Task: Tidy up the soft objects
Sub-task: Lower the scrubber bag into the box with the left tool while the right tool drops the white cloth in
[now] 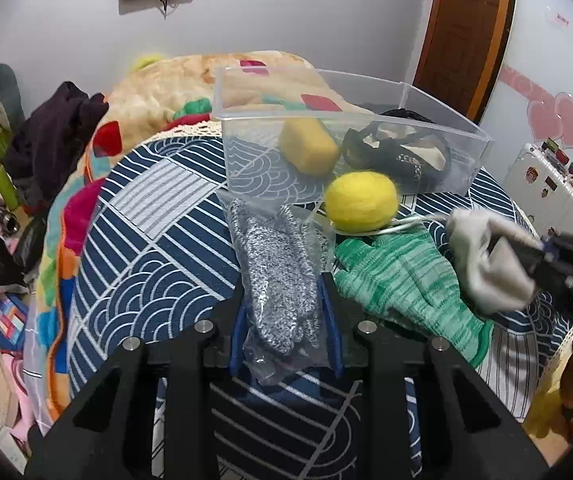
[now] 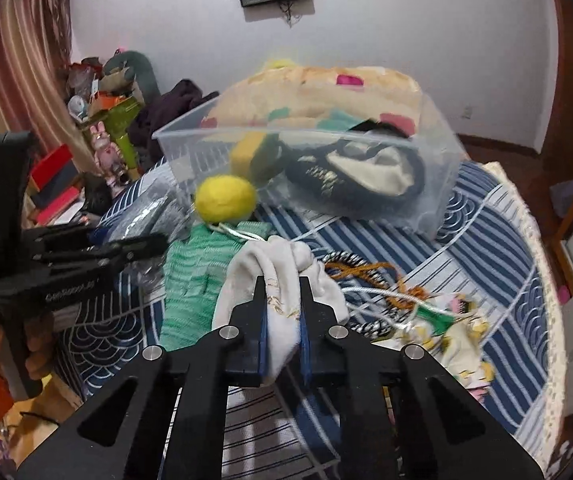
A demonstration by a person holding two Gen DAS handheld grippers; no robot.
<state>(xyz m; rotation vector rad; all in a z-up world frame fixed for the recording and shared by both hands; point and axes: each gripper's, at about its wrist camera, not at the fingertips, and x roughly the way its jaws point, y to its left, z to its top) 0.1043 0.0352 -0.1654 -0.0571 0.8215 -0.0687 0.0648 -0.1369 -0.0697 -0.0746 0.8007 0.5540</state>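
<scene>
Left gripper point(image 1: 286, 300) jaws clamping bagged grey gloves point(image 1: 276, 276), right gripper point(image 2: 282, 304) jaws pinching white cloth point(image 2: 286, 280)

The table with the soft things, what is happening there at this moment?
A person with two hand-held grippers is sorting soft items into a clear bin. The left gripper is closed on a bagged grey glove. The right gripper is clamped on a white cloth, raised above the table. A sponge and a dark pouch are already in the bin. A yellow ball and a green glove lie outside it.
</scene>
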